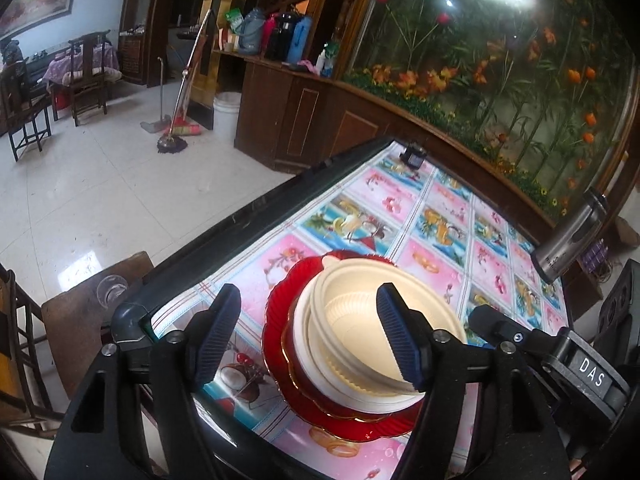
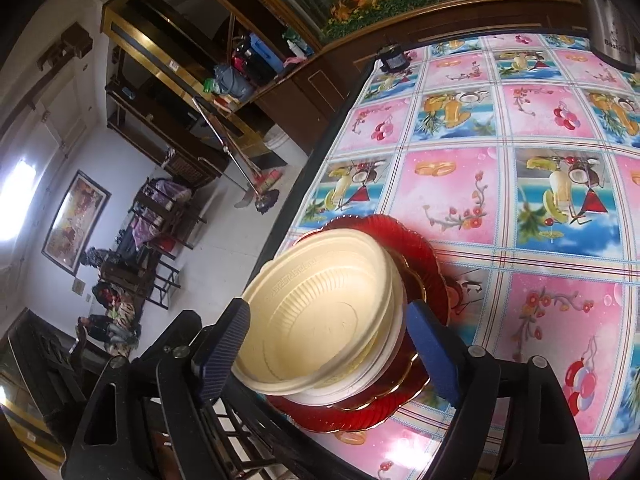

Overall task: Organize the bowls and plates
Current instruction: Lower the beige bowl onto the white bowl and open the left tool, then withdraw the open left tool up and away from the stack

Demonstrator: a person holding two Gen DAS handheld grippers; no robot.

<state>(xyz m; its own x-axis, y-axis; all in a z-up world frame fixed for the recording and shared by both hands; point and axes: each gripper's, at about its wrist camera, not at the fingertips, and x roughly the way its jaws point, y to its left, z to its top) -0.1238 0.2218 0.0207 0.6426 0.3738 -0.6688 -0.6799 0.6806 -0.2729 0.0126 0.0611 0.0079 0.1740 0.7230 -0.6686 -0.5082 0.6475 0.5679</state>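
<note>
A: Item one, the left gripper [image 1: 310, 334]?
B: Jaws spread, nothing pinched. Its right pad stands in front of the cream bowls [image 1: 360, 332]; its left pad is well clear of the stack, over the tablecloth [image 1: 432, 216].

A: Item two, the right gripper [image 2: 332, 354]?
B: Jaws spread wide. The bowls sit between the two pads, seen from that wrist; the left pad is just beside the top rim, and whether it touches I cannot tell. The right pad is beside the stack's lower edge.

A: Count of bowls?
B: At least three cream ones nested, the top one tilted; the exact number is unclear.

A: Plates?
B: Two red scalloped plates [image 1: 280, 320], a smaller gold-rimmed one on a larger, under the bowls.

A: Position of the stack?
B: Near the table's [image 1: 248, 216] left edge, close to the near corner.

A: Further out?
B: One steel flask [image 1: 572, 236] at the far right, one small dark object [image 1: 414, 156] at the far corner, one mop [image 1: 176, 136] on the floor.
</note>
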